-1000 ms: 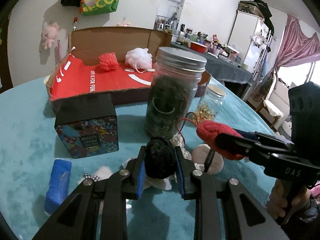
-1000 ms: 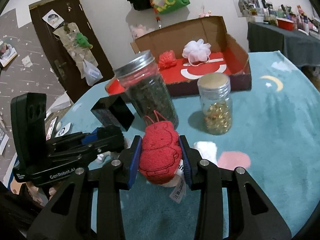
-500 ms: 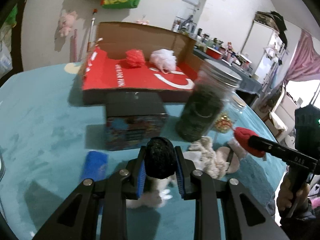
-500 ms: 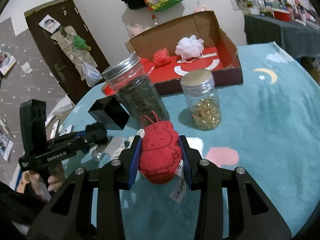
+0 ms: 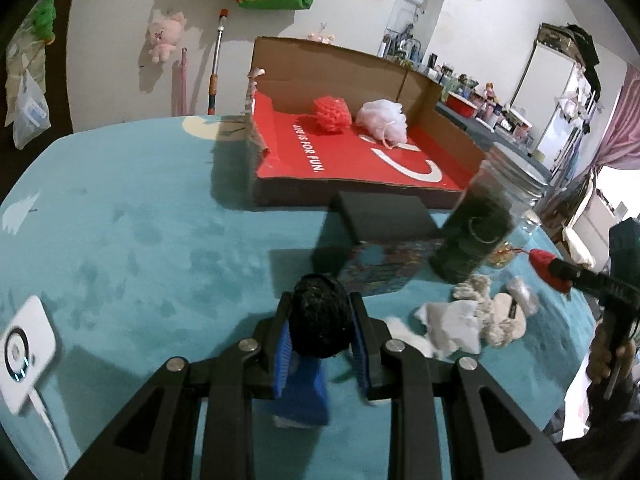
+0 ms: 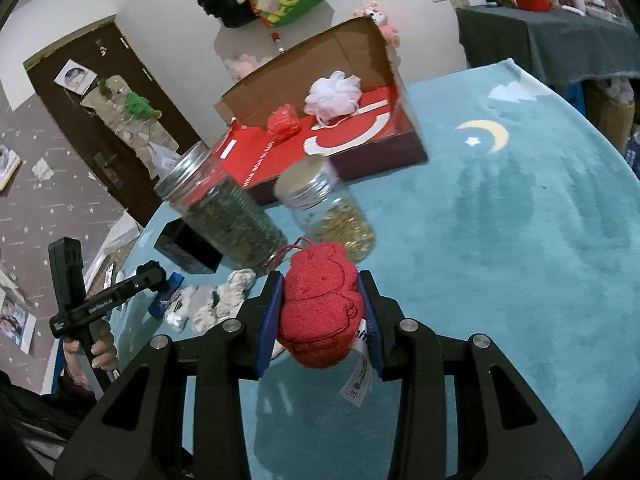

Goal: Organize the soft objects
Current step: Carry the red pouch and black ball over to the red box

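The left tongs (image 5: pixel 319 330) squeeze a black ball (image 5: pixel 319 322) and the right tongs (image 6: pixel 319 312) squeeze a red toy (image 6: pixel 320 312), both lifted, likely for the box (image 5: pixel 348 168).

The left gripper (image 5: pixel 320 326) squeezes a round black fuzzy ball (image 5: pixel 319 316). Ahead of it sits an open red cardboard box (image 5: pixel 344 160) with two puffs inside.

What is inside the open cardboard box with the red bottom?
In the open cardboard box two soft things lie: a red mesh puff and a white mesh puff, side by side near the back wall. The near right corner is hidden behind the tall glass jar.
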### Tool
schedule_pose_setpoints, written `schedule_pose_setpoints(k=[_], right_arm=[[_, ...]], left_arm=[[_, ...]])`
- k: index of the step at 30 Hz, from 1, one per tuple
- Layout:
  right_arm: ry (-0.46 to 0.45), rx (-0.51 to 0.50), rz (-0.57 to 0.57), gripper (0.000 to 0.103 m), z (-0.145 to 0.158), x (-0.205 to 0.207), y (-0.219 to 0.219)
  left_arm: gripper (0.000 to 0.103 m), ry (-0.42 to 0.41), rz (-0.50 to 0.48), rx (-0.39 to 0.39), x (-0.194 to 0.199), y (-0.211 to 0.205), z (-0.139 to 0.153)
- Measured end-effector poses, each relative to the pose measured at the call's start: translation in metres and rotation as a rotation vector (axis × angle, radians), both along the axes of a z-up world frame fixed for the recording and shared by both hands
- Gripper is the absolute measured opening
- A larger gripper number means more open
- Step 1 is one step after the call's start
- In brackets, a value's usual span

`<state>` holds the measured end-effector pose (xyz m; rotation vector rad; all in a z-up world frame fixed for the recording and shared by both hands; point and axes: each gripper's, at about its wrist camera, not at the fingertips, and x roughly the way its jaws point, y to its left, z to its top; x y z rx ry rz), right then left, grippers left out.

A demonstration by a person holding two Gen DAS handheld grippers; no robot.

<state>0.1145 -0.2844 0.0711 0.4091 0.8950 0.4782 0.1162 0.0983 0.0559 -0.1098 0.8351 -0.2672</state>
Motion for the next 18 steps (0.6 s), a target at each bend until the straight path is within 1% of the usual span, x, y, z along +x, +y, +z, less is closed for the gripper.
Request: schedule_pose_setpoints(k=[4,10,14,18], right_arm=[[0.030,-0.003,0.021,0.035,-0.003,0.017,-0.012],[0.090,0.010,0.042,0.035,-0.014,0.047,-0.032],[0.114,0.018,0.053,0.035,-0.017,0.064,-0.041],[0.144,0.038,0.072,0.035,-0.019,0.083,-0.047]], left_arm=[[0.027,0.010,-0.030,0.035,0.018,0.011,-0.003],[0.027,0.027,-0.092,0.042,0.042,0.021,-0.007],[0.027,0.049,-0.142,0.032,0.056,0.022,-0.008],[0.027,0.058,-0.184,0.048,0.067,0.018,-0.007]])
